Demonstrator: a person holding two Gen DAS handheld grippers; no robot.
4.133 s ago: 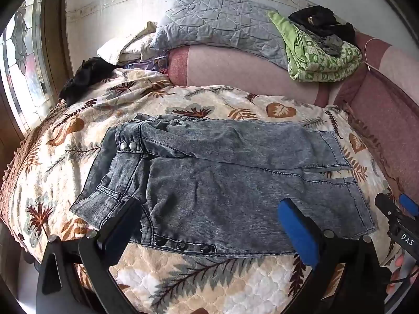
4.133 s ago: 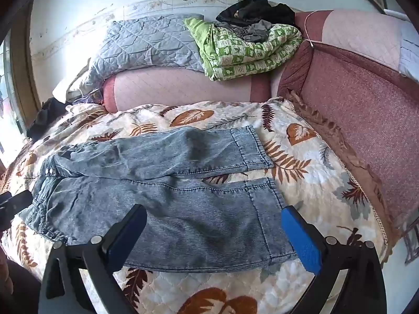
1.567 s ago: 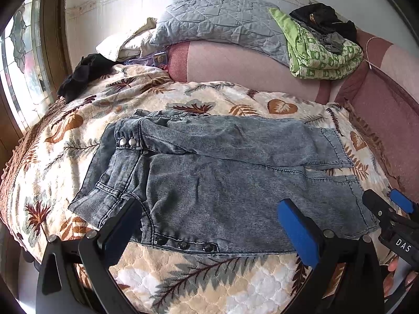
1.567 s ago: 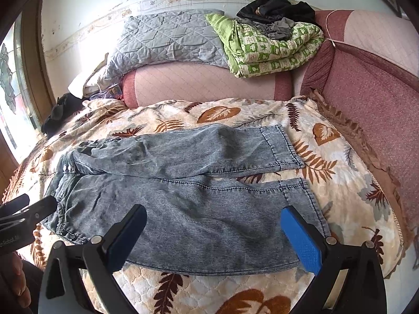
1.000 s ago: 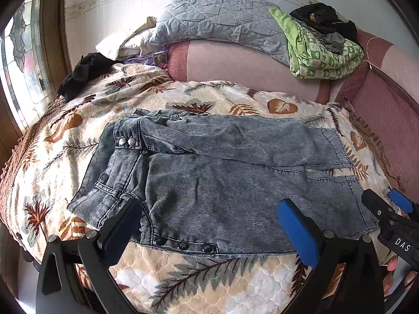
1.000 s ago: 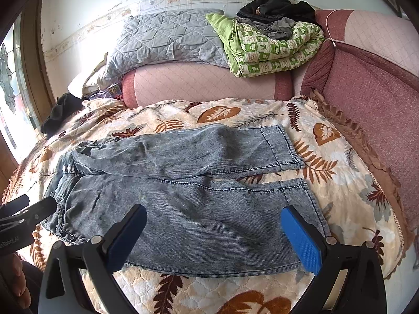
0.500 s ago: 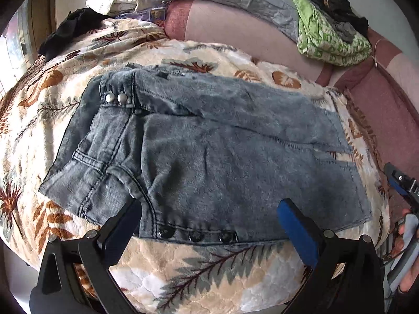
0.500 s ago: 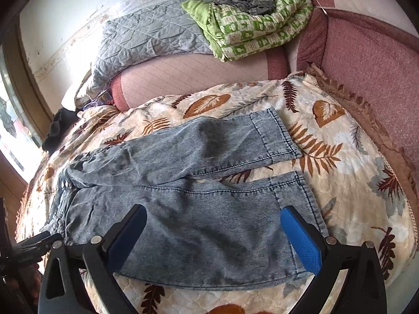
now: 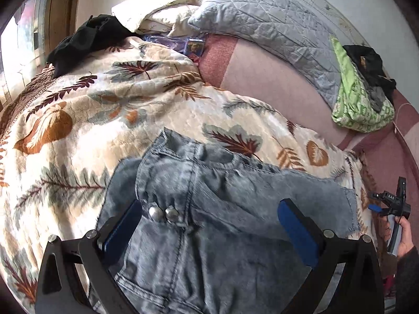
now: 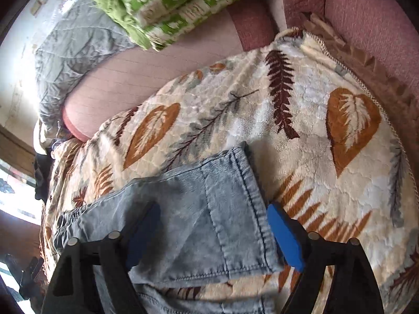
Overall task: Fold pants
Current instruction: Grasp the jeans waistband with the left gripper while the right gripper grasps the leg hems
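Grey-blue denim pants [image 9: 222,209] lie flat on a leaf-patterned bedspread [image 9: 104,120], waist to the left, legs to the right. My left gripper [image 9: 209,225] is open, low over the waistband, its jaws either side of two metal studs [image 9: 162,213]. My right gripper [image 10: 212,227] is open, low over the far leg's hem [image 10: 235,198], with the blue pads either side of the cuff. The right gripper also shows in the left wrist view [image 9: 390,204], held in a hand at the right edge.
A pink padded headboard [image 9: 262,78] runs along the back, with a grey quilted pillow [image 9: 275,26], a green patterned blanket [image 10: 183,0] and dark clothes [image 9: 86,36] on it. A maroon padded side [image 10: 366,13] bounds the bed at the right.
Both grippers have dropped down and forward close to the pants: the left over the waistband, the right over the far leg's hem. Both stay open. The pants have not moved.
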